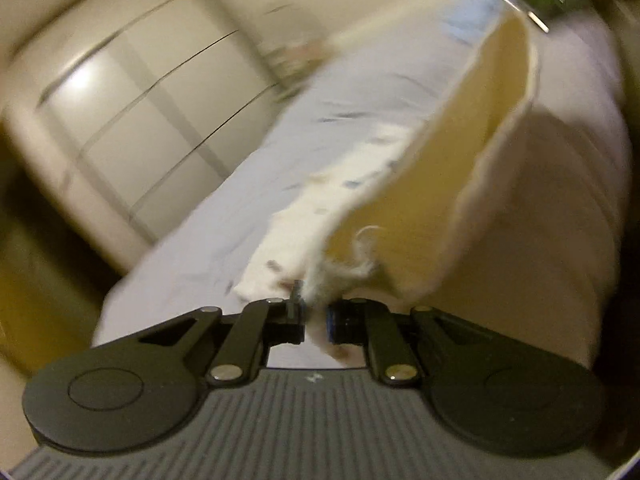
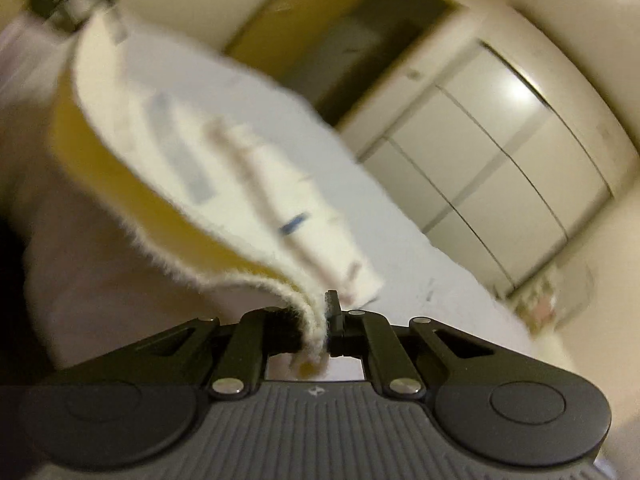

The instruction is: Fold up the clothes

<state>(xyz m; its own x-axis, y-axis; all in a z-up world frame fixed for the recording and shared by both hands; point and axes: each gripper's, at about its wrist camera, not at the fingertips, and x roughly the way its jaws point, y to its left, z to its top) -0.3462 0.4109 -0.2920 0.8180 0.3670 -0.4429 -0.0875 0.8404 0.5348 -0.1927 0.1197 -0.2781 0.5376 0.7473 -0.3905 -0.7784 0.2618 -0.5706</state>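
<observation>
A fleecy garment [image 1: 472,152], yellow on one face and white with small coloured marks on the other, hangs stretched in the air above a pale blue bed sheet [image 1: 224,208]. My left gripper [image 1: 317,312] is shut on one frayed corner of it. My right gripper [image 2: 322,328] is shut on another fuzzy edge of the garment [image 2: 192,168]. Both views are blurred by motion. The other gripper shows dimly at the far end of the cloth in each view.
A white wardrobe [image 1: 132,96] with several door panels stands beyond the bed; it also shows in the right wrist view [image 2: 500,152]. A dark doorway [image 2: 360,40] with a yellow frame is at the back. The sheet [image 2: 400,248] spreads below.
</observation>
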